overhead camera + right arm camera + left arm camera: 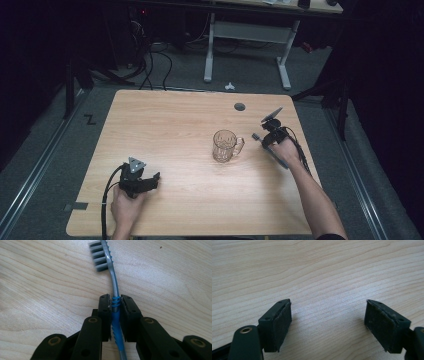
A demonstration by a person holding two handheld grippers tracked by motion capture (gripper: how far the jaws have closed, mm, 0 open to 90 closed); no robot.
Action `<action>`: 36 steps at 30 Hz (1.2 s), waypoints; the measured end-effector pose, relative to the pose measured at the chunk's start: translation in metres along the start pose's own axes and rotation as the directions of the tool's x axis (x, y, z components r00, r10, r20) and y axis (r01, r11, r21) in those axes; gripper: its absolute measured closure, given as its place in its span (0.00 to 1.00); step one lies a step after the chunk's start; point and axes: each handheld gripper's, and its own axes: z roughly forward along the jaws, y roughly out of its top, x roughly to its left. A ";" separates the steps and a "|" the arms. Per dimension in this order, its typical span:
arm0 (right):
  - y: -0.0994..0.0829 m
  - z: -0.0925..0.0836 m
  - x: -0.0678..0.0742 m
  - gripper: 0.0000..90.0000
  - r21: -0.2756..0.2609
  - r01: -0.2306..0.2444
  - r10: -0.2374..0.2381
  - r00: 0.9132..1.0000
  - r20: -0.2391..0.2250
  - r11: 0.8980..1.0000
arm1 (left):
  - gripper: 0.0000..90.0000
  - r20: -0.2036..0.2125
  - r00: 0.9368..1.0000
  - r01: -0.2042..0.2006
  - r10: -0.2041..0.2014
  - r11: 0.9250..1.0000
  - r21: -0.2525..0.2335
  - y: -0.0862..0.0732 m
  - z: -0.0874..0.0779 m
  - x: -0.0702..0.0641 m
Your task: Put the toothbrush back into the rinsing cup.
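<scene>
A grey and blue toothbrush (113, 277) lies along the wooden table (45, 290), bristle head pointing away from me. My right gripper (115, 302) is shut on its ribbed blue neck, both pads pressing the handle. In the high view the right gripper (265, 137) sits at the table's right side, the toothbrush (274, 154) running under the hand, just right of a clear glass mug (226, 145) that stands upright with its handle toward that gripper. My left gripper (150, 180) rests near the front left of the table; its jaws stand wide apart with bare wood between the pads (283, 322).
A small dark round grommet (239, 106) is set in the table (165, 130) near the far edge. Beyond the table stand a white desk frame (247, 37) and loose cables on the grey floor. Cables trail from both grippers over the front edge.
</scene>
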 end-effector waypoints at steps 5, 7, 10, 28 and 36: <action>0.000 -0.005 0.000 0.88 -0.021 0.000 0.000 1.000 -0.003 1.000 | 0.25 0.000 1.000 0.000 0.000 1.000 0.000 0.000 0.000 0.000; -0.001 -0.007 0.000 0.88 -0.034 -0.001 0.000 1.000 -0.006 0.999 | 0.25 0.000 1.000 0.000 0.000 1.000 0.000 0.000 0.000 0.000; -0.002 -0.013 0.000 0.88 -0.057 0.003 -0.004 1.000 -0.013 0.998 | 0.25 0.000 1.000 0.000 0.000 1.000 0.000 0.000 0.000 0.000; -0.015 -0.053 -0.003 0.88 -0.205 0.002 -0.012 0.999 -0.047 0.979 | 0.25 0.000 1.000 0.000 0.000 1.000 0.000 0.000 0.000 0.000; -0.025 -0.070 -0.003 0.88 -0.284 -0.005 -0.020 0.996 -0.087 0.959 | 0.25 0.000 1.000 -0.001 0.001 1.000 0.000 0.000 0.000 0.000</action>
